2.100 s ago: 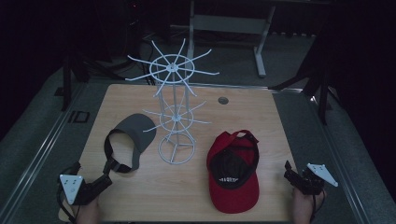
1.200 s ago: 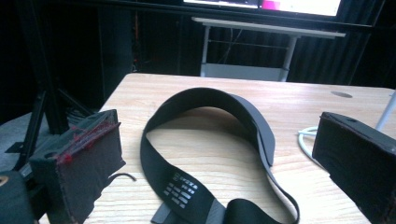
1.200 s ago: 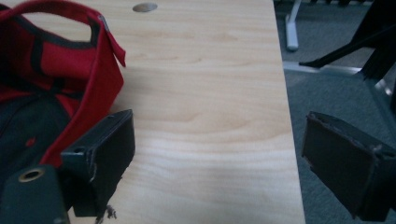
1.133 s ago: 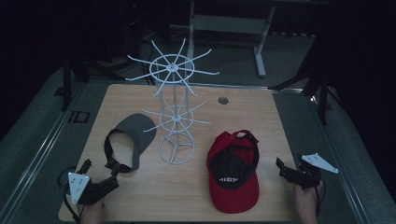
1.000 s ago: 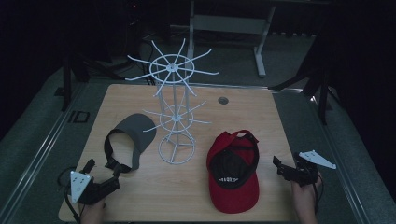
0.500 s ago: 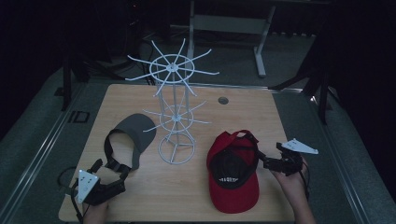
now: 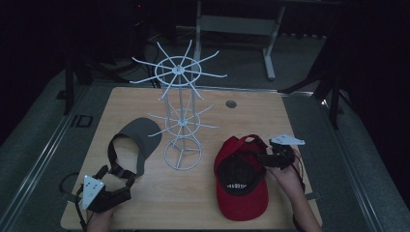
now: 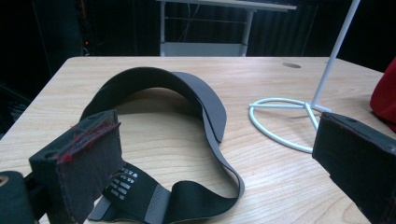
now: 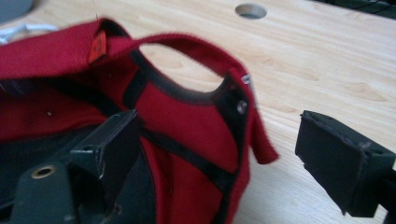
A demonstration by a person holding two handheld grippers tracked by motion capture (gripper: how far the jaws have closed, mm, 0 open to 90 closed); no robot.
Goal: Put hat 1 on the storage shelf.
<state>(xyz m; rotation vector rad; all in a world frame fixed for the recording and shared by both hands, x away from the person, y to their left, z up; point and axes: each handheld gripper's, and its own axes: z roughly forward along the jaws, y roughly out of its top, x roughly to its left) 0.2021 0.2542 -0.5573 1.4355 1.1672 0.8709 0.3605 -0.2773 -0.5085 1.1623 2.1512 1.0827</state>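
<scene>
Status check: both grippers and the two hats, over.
Left gripper open at grey visor strap. Right gripper open, straddling red cap back edge. White rack stands between.

the high view is dim, its surroundings nearly black beyond the pale wooden table [image 7: 290, 121]. both gripper views are brighter and evenly lit. the red fabric cap [image 9: 187, 116] is softly blurred close up; shadows beneath it stay faint.

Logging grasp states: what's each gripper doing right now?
Left gripper: open, holds nothing, by the grey visor's strap.
Right gripper: open, jaws straddling the red cap's rim.
</scene>
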